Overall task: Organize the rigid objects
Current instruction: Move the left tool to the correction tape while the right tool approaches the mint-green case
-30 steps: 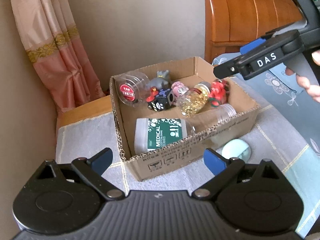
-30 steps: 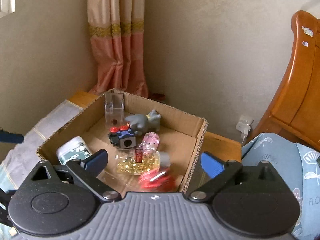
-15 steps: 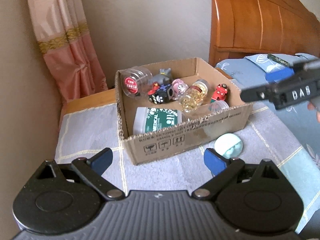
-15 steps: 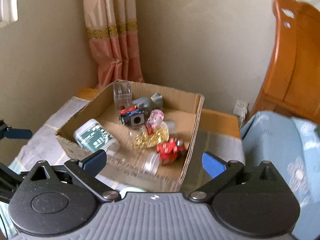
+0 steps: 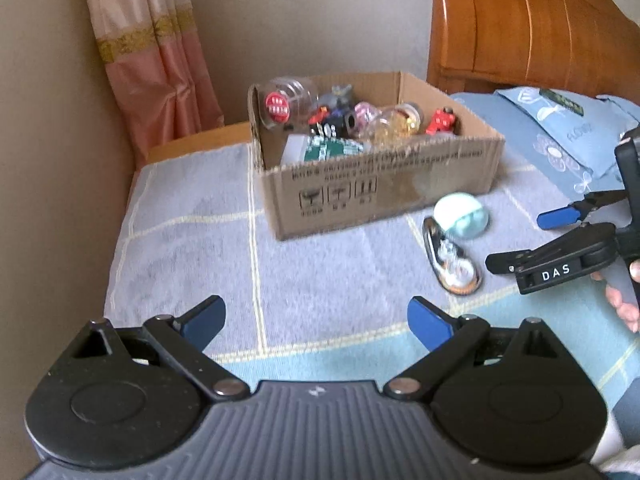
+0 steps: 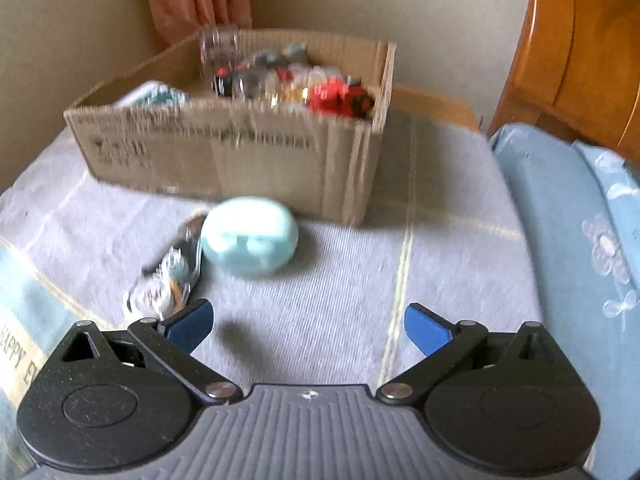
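Observation:
A cardboard box (image 5: 384,184) (image 6: 224,160) stands on the cloth and holds several small items: a clear jar with a red label (image 5: 286,100), a green medical bottle (image 5: 324,148), a jar of gold beads (image 5: 396,122) and a red toy (image 5: 442,120) (image 6: 340,96). A pale mint oval case (image 5: 462,214) (image 6: 250,236) and a shiny metal object (image 5: 454,260) (image 6: 172,276) lie in front of the box. My left gripper (image 5: 316,318) is open and empty, low over the cloth. My right gripper (image 6: 306,326) (image 5: 524,236) is open and empty, just short of the case.
A grey checked cloth (image 5: 192,232) covers the surface. A wooden headboard (image 5: 520,28) and blue pillows (image 5: 560,132) (image 6: 568,220) lie to the right. A pink curtain (image 5: 156,48) hangs by the wall at the back left.
Both grippers have pulled back and lowered away from the box. The right gripper dropped the red toy into the box a second ago and now faces the mint case.

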Motion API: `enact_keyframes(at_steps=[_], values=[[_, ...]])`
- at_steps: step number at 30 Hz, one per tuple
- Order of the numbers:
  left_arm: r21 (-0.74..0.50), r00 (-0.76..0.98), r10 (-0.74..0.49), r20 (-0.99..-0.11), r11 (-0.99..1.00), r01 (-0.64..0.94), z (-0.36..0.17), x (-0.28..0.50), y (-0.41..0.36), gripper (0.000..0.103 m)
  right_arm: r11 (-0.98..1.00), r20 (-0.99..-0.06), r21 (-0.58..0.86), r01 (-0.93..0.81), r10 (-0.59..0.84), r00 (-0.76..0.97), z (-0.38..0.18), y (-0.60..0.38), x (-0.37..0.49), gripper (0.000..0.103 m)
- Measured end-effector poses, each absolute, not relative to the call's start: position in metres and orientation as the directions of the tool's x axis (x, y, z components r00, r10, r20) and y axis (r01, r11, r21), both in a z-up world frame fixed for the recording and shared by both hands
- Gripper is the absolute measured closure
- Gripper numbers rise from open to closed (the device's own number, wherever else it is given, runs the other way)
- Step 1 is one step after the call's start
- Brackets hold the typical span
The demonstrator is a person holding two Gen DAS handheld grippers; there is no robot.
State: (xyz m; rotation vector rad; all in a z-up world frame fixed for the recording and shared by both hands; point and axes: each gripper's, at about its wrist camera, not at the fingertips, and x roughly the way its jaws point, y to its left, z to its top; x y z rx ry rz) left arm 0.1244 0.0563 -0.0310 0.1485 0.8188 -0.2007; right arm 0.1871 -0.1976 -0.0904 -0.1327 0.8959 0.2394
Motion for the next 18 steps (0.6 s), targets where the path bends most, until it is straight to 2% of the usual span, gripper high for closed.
enact_keyframes(at_steps=[15,18], values=[[0.006,0.621,-0.172,-0.765,0.962,0.274,-0.043,0.146,0.030,0.006,0.926,-0.734,-0.008,-0.378,0.252,0.631,-0.099,-0.195,0.204,0.000],[0.033,0.612,-0.164,-0.774,0.954,0.297,-0.049,0.154,0.013,0.006,0.927,-0.714,-0.010,-0.374,0.255,0.652,-0.102,-0.206,0.210,0.000]])
